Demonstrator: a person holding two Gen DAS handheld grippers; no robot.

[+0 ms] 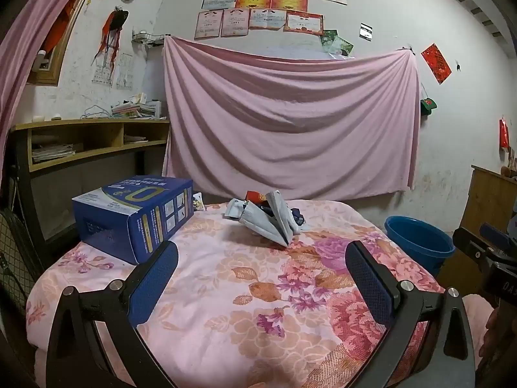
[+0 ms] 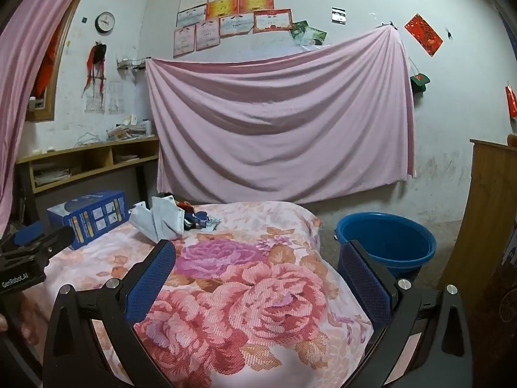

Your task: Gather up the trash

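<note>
both claws gape wide and empty; the trash pile hides its far-side wrappers.

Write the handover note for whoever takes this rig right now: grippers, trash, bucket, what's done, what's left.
Left gripper: open, empty, over the floral-covered table.
Right gripper: open, empty, nearer the table's bucket side.
Trash: pile of crumpled wrappers at the table's far edge, untouched. A blue carton sits to its left, apart from it.
Blue bucket: on the floor beside the table; no trash visible inside.
Done: nothing collected yet.
Left: pick up the wrappers, probably dropping them into the bucket.
</note>
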